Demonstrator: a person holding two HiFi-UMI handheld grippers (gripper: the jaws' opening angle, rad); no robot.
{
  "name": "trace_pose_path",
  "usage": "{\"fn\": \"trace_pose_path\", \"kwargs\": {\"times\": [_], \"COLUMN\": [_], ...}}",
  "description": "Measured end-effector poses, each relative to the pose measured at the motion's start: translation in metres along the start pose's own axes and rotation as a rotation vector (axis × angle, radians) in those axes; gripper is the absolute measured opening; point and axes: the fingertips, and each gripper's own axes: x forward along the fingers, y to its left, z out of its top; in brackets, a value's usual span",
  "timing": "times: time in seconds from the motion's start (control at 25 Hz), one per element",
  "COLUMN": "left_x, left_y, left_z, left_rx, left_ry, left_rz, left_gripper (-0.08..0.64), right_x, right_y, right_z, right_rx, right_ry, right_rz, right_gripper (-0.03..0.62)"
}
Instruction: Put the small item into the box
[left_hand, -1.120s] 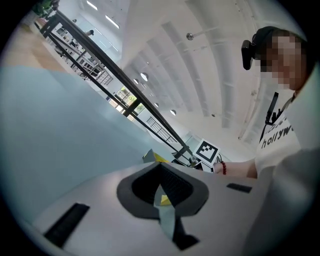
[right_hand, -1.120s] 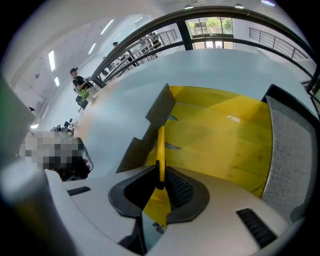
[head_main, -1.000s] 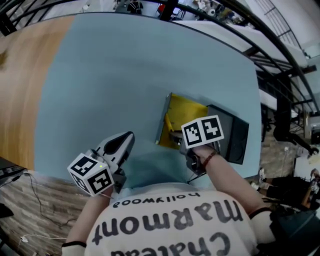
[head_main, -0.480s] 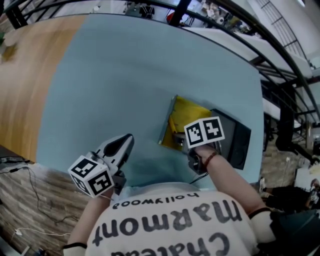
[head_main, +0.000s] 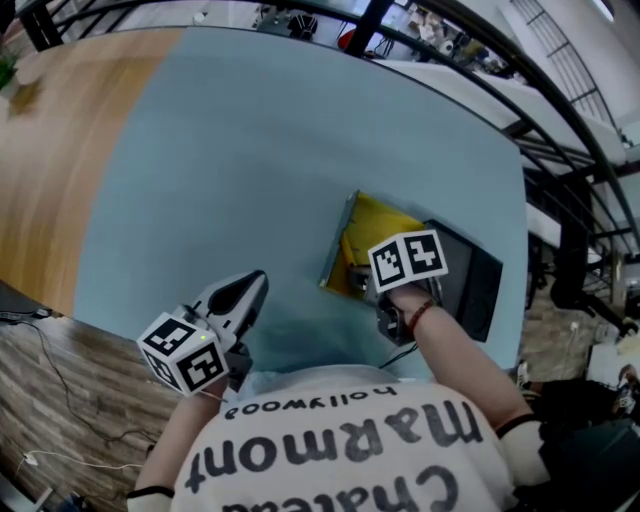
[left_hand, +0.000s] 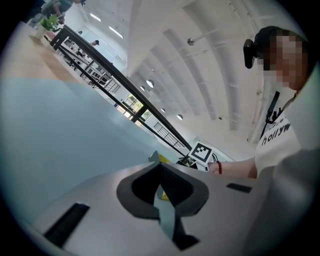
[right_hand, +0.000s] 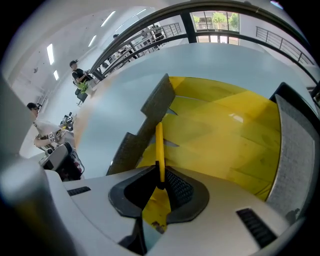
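Note:
A thin yellow stick (right_hand: 159, 150) juts forward from my right gripper (right_hand: 160, 183), whose jaws are shut on it. It hangs over the open box (right_hand: 225, 135), which has a yellow lining, a grey flap (right_hand: 150, 117) on its left and a black lid (right_hand: 295, 150) on its right. In the head view the box (head_main: 372, 224) lies at mid-right of the blue table, and the right gripper's marker cube (head_main: 407, 262) covers its near edge, hiding the stick. My left gripper (head_main: 252, 284) is shut and empty, low over the table's near edge, left of the box. Its jaws (left_hand: 160, 175) point toward the box.
The blue table top (head_main: 250, 160) spreads wide to the left and behind the box, with a wooden floor strip (head_main: 40, 180) beyond its left edge. Black railings (head_main: 560, 140) run past the far right side. People stand far off in the hall (right_hand: 77, 75).
Both grippers hold nearly the same places. The head view has drifted slightly, so the box and right gripper sit a touch further right and lower in the picture.

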Motion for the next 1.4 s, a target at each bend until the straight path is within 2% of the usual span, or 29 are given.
{"fn": "trace_pose_path", "kwargs": {"times": [0.76, 0.92, 1.04, 1.16, 1.28, 1.4], "left_x": [-0.008, -0.012, -0.018, -0.021, -0.020, -0.024], "left_y": [0.007, 0.011, 0.017, 0.020, 0.014, 0.007], "left_z": [-0.006, -0.002, -0.002, -0.001, 0.005, 0.011], "left_rx": [-0.020, -0.005, 0.003, 0.014, 0.047, 0.087], "left_ry": [0.023, 0.038, 0.059, 0.096, 0.096, 0.099], "left_rz": [-0.004, -0.015, -0.027, -0.021, -0.056, -0.064], "left_gripper": [0.002, 0.002, 0.002, 0.002, 0.002, 0.002], "right_x": [-0.001, 0.001, 0.000, 0.005, 0.008, 0.006], "right_y": [-0.003, -0.001, 0.003, 0.005, 0.005, 0.006], "right_z": [-0.002, -0.001, 0.002, 0.002, 0.000, 0.000], "right_rx": [-0.024, -0.047, -0.101, -0.101, -0.064, -0.021], "right_ry": [0.005, 0.002, -0.002, 0.023, 0.063, 0.037], "right_rz": [-0.032, -0.058, -0.075, -0.052, 0.005, 0.044], "right_gripper": [0.074, 0.074, 0.075, 0.074, 0.074, 0.074]}}
